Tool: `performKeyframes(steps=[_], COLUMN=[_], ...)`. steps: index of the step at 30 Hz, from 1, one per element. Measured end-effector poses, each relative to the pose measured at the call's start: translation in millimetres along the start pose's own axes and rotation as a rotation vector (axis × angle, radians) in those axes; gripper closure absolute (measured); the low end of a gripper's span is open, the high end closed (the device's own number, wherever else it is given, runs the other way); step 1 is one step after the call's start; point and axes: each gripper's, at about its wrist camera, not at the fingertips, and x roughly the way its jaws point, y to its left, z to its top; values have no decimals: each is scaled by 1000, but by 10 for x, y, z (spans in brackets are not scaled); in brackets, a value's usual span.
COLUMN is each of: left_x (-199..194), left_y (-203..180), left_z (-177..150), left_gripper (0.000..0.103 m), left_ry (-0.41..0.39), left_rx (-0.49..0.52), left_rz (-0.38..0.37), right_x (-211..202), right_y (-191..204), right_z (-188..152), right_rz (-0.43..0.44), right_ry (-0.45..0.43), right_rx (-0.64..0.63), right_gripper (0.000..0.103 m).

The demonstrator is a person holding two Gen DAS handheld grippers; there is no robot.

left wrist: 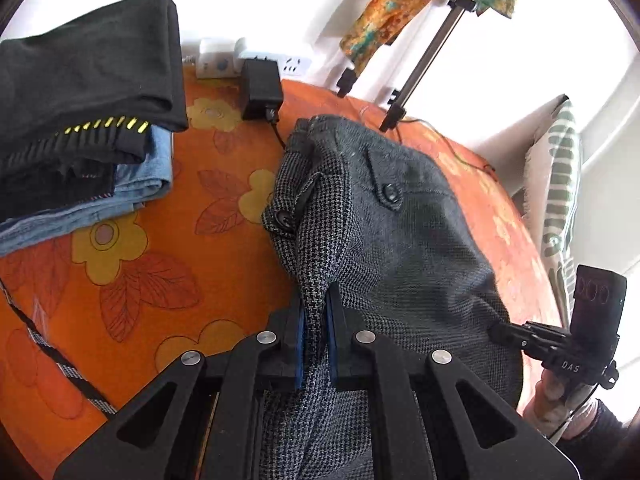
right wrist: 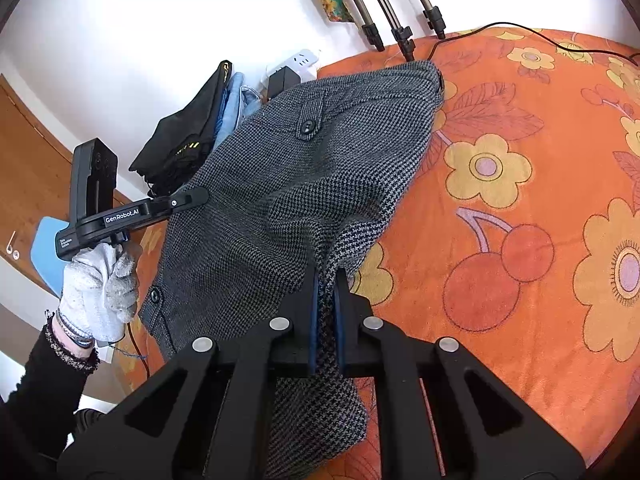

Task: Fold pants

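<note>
Grey houndstooth pants (left wrist: 400, 240) lie on an orange flowered bedspread (left wrist: 140, 264), waistband end away from me, a buttoned back pocket flap facing up. My left gripper (left wrist: 316, 300) is shut on a pinched ridge of the cloth at the pants' left edge. In the right wrist view the same pants (right wrist: 280, 168) spread across the bedspread (right wrist: 520, 200), and my right gripper (right wrist: 327, 276) is shut on a raised fold at their right edge. Each gripper's body shows at the far side of the other's view, the left one held by a gloved hand (right wrist: 100, 292).
A stack of folded clothes (left wrist: 80, 120), black on top of blue denim, sits at the left. A power strip (left wrist: 256, 60) and black adapter (left wrist: 260, 88) lie at the far edge. Tripod legs (right wrist: 400, 20) stand beyond the pants. A pillow (left wrist: 560, 184) is at the right.
</note>
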Motion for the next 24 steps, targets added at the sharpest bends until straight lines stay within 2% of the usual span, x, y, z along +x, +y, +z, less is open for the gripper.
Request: performKeyframes(steps=[4, 6, 9, 10, 11, 14, 15, 17, 18, 19, 20, 21, 24], left_x=[66, 106, 169, 191, 222, 277, 279, 291, 293, 307, 317, 320, 288], left_y=[-32, -28, 23, 38, 56, 90, 94, 95, 87, 80, 63, 40, 34], left_z=[-1, 3, 14, 17, 21, 38, 45, 47, 40, 29, 17, 1, -12], left_gripper=[90, 85, 75, 68, 56, 54, 54, 56, 62, 82, 85, 89, 92], left_ry=[17, 26, 42, 48, 58, 64, 62, 59, 56, 69, 75, 75, 64], left_rx=[44, 57, 50, 48, 46, 38, 35, 39, 47, 53, 62, 76, 57], left_rz=[49, 71, 91, 94, 100, 95, 90, 86, 83, 62, 57, 59, 36], right_x=[62, 74, 107, 106, 106, 139, 155, 187, 198, 226, 227, 255, 280], right_y=[-19, -27, -60, -71, -67, -21, 0, 34, 44, 45, 58, 68, 49], right_z=[-12, -18, -19, -15, -5, 11, 12, 9, 6, -2, -7, -15, -10], right_rz=[-44, -73, -103, -99, -96, -90, -88, -82, -77, -44, -43, -24, -7], right_ry=[31, 31, 33, 28, 28, 23, 18, 15, 9, 26, 23, 42, 52], right_rx=[-1, -6, -10, -8, -10, -30, -37, -49, -53, -47, -49, -53, -39], right_gripper=[86, 70, 57, 57, 54, 44, 44, 44, 52, 57, 60, 75, 89])
